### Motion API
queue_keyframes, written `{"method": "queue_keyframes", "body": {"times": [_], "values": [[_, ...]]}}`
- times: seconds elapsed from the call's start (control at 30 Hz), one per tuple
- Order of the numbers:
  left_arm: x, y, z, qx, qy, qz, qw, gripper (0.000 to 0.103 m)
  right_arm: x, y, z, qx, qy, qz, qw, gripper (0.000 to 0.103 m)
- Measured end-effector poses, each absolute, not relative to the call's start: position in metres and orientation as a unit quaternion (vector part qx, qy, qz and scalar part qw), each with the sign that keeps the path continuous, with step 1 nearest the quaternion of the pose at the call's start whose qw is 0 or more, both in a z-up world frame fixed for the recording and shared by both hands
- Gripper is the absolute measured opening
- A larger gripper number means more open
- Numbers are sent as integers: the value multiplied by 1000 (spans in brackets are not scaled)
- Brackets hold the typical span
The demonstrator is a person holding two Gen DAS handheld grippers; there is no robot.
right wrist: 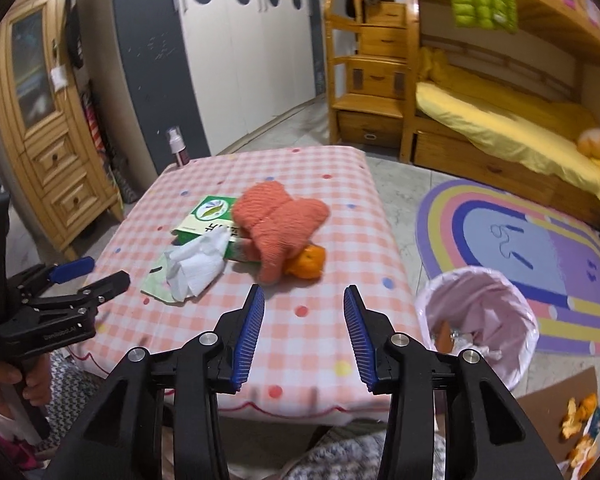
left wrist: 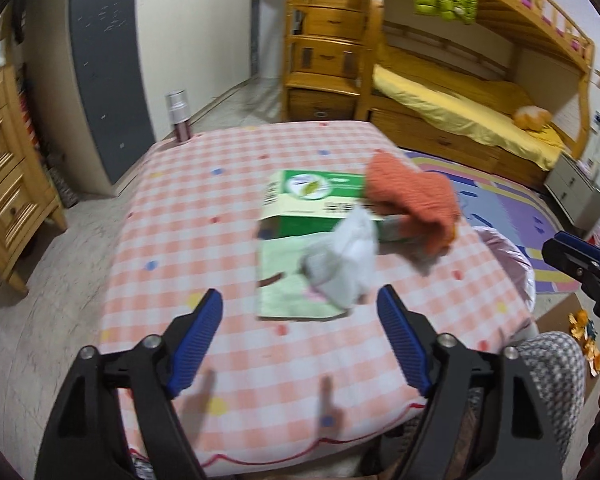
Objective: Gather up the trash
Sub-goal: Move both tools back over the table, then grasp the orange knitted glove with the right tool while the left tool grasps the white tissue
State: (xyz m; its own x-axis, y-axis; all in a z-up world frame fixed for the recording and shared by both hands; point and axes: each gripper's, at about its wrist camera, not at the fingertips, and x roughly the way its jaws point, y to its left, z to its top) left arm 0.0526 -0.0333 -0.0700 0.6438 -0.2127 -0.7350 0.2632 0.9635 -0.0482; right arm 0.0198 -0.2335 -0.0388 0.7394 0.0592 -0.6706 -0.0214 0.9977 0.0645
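Both the left gripper (left wrist: 300, 312) and right gripper (right wrist: 304, 312) hang released, empty, near the crumpled tissue (right wrist: 196, 268) on the table (right wrist: 340, 208).

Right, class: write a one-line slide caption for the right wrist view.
Open right gripper hovers over checked table, facing crumpled tissue, green box, orange cloth; lined bin waits beside.

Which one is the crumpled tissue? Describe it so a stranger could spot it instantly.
Find the table with the pink checked cloth. Near its middle a green box lies under an orange knitted cloth. The tissue is the crumpled white wad at the box's near end, the only white item in that pile.
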Motion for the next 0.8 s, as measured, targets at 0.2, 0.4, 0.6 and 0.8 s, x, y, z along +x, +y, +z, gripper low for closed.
{"method": "queue_keyframes", "body": {"times": [0.2, 0.4, 0.6, 0.8], "values": [[68, -15, -75, 23, 407, -110, 906, 83, 49, -222, -52, 19, 379, 30, 925, 47], [85, -11, -84, 26, 415, -92, 905, 83, 83, -221, -64, 8, 392, 22, 920, 48], [94, -9, -85, 29, 420, -83, 903, 85, 111, -218, -76, 3, 409, 28, 912, 66], [92, -10, -87, 29, 421, -87, 902, 86, 124, -215, -82, 12, 428, 36, 903, 23]]}}
